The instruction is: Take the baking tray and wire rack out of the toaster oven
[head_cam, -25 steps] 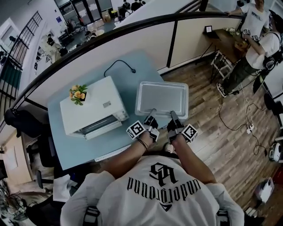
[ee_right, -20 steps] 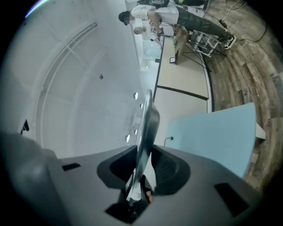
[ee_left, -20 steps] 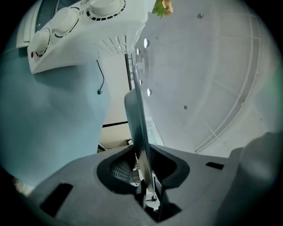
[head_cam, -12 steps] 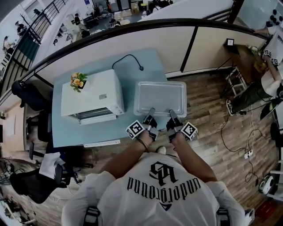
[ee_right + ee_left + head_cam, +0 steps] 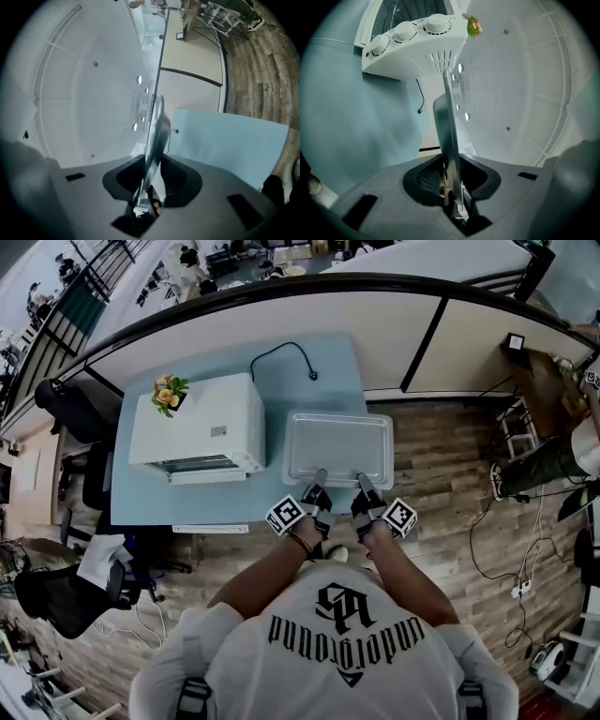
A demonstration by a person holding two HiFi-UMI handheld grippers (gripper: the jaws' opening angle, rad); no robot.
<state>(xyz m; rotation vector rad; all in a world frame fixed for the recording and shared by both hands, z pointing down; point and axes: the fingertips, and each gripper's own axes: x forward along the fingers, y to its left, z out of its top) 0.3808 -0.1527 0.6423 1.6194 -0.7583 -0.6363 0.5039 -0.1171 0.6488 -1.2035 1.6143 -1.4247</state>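
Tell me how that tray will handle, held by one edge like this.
The tray looks stiff: thin metal with a raised rim, and no sag shows between the left claw and right claw. It is probably light, being shallow and empty. Its smooth rim may slip, and with only the near edge gripped the far side could dip.

Beneath me, a pale-blue table (image 5: pixel 281 371) on wood-plank floor (image 5: pixel 450 493); beyond it, a beige partition (image 5: pixel 234 329) with black rail (image 5: pixel 281 284); black chair (image 5: pixel 56 601) left.
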